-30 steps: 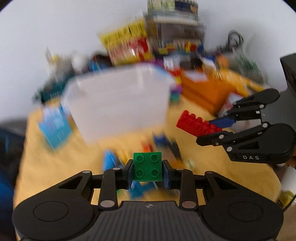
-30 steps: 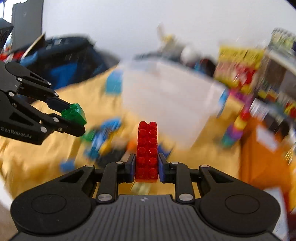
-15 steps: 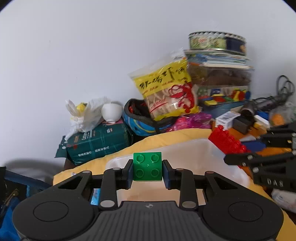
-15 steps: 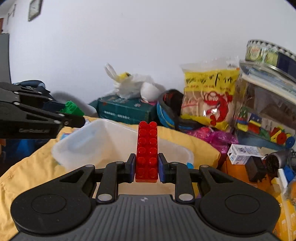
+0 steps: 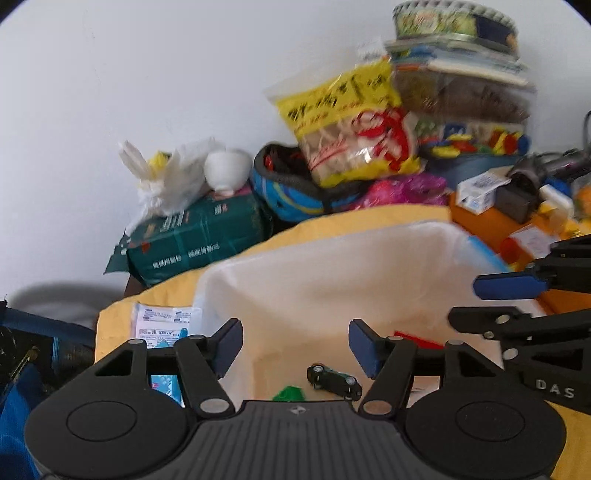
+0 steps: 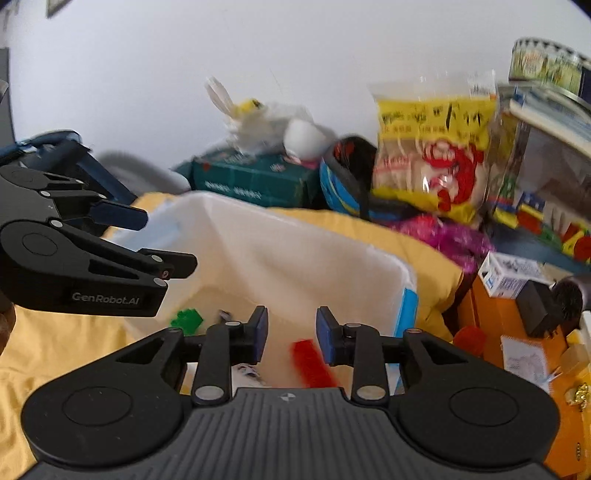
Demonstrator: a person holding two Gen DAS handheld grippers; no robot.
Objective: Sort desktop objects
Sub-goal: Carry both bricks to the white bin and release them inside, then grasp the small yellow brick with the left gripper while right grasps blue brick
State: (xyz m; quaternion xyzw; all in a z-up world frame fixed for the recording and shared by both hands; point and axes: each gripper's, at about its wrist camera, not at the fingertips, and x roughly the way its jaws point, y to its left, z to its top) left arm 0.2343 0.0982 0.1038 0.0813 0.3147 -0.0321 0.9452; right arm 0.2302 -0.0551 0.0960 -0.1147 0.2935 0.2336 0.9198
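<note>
With both pairs of fingers spread wide and nothing between them, I have my left gripper [image 5: 294, 345] and my right gripper [image 6: 287, 334] hanging side by side over the mouth of the white bin [image 5: 332, 266]. Directly below my left fingers [image 5: 227, 341] lies the green brick [image 5: 289, 393] on the bin floor, with a small dark toy car [image 5: 334, 376] just beside it. Directly below my right fingers [image 6: 327, 336] lies the red brick [image 6: 312, 363], blurred, so I cannot tell whether it has settled; in the left view only a sliver of it shows.

I judge these 2 bricks as sorted, since both sit inside the bin. How much is left I cannot say: the part of the desk nearest me, beneath my grippers, is hidden.

Outward from the bin, a yellow cloth [image 6: 55, 343] covers the surface under and around it. A paper packet [image 5: 160, 321] lies on the cloth just left of my left fingers. Beyond the bin's far wall stand a green carton [image 5: 192, 232], a white plastic bag [image 5: 170, 177], a blue helmet [image 5: 284, 192] and a yellow snack bag [image 5: 351, 122]. To the right, well past my right fingers, orange boxes [image 6: 502, 325] carry small clutter, and a round tin [image 5: 454, 18] tops a stack. A plain white wall [image 5: 147, 74] closes the room behind it all.
</note>
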